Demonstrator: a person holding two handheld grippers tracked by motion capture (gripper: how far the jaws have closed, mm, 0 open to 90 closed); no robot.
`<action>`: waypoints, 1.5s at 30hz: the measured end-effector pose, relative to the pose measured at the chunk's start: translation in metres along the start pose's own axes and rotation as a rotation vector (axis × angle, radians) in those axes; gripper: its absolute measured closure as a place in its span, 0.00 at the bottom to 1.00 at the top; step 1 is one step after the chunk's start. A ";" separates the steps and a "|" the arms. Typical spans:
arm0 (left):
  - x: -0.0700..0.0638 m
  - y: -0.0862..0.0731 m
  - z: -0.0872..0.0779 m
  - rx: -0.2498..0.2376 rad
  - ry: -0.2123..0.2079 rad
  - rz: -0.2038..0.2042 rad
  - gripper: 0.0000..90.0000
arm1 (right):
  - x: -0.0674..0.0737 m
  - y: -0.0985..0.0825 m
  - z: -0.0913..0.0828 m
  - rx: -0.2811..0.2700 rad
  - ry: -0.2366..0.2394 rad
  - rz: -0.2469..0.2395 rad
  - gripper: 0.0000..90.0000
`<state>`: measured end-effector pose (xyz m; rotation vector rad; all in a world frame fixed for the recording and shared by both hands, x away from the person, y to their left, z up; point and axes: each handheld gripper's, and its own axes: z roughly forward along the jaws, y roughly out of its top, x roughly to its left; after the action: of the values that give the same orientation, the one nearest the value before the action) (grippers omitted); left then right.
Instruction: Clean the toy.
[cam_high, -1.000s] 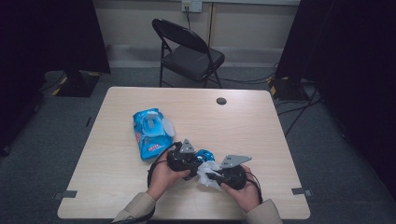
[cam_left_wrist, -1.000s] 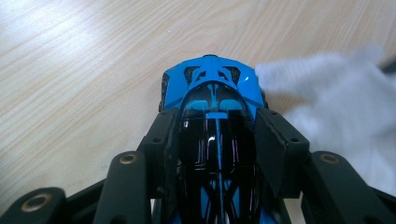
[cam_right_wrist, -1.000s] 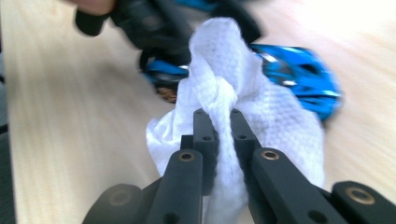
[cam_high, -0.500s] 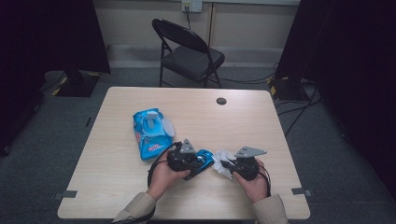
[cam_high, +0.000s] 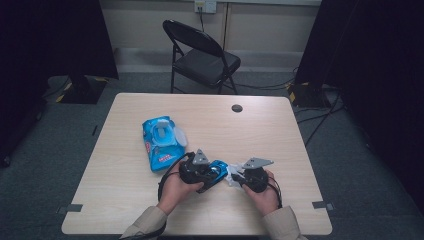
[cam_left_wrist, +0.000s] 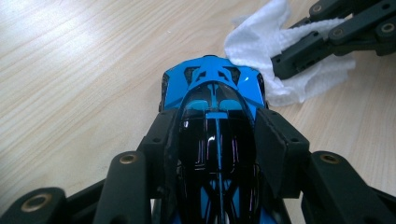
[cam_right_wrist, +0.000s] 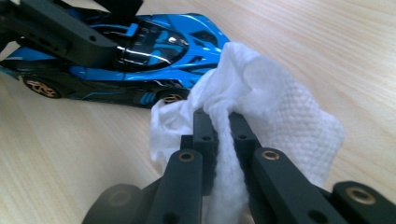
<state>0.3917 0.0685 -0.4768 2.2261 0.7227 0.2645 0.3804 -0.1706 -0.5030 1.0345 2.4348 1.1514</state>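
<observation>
At a pale wooden table (cam_high: 125, 200), the left gripper (cam_left_wrist: 217, 135) clamps its jaws on the flanks of a blue toy car (cam_left_wrist: 212, 88) near the front edge, while the right gripper (cam_right_wrist: 217, 119) pinches a white wipe (cam_right_wrist: 275, 107) against the car's end, an opened wipe pack (cam_high: 161, 142) lying nearby.

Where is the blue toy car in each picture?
High view: the blue toy car sits low in the middle, between the two grippers.
Left gripper view: centre, clamped between the black jaws.
Right gripper view: upper left.
Shared landmark: the white wipe beside it.
</observation>
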 end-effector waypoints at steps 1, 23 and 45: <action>0.000 0.000 0.000 0.001 0.000 0.000 0.57 | 0.001 0.000 0.000 0.002 0.001 -0.003 0.95; 0.000 0.000 0.000 0.003 0.004 0.007 0.57 | 0.041 0.006 0.010 0.022 0.132 -0.081 0.95; -0.001 0.000 0.000 0.001 0.006 0.006 0.57 | 0.074 0.011 0.019 0.032 0.247 -0.125 0.95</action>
<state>0.3908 0.0681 -0.4768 2.2299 0.7190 0.2738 0.3424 -0.1031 -0.5023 0.7752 2.6711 1.2671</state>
